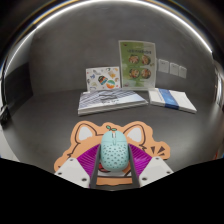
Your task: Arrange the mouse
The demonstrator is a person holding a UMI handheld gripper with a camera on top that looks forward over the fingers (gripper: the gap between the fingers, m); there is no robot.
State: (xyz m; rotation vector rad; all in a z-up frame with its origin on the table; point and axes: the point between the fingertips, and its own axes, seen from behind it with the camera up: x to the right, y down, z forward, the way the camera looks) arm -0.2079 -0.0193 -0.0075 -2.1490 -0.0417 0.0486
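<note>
A pale teal mouse with a dotted shell sits between my gripper's fingers. Both magenta pads press against its sides, so the gripper is shut on it. The mouse is over an orange and white tiger-shaped mouse mat that lies on the grey table just ahead of the fingers. I cannot tell whether the mouse rests on the mat or is held slightly above it. The mat's near part is hidden behind the mouse and the fingers.
Beyond the mat lie a striped booklet and a blue and white booklet. Behind them stand a green leaflet, a small illustrated card and small white cards against the wall.
</note>
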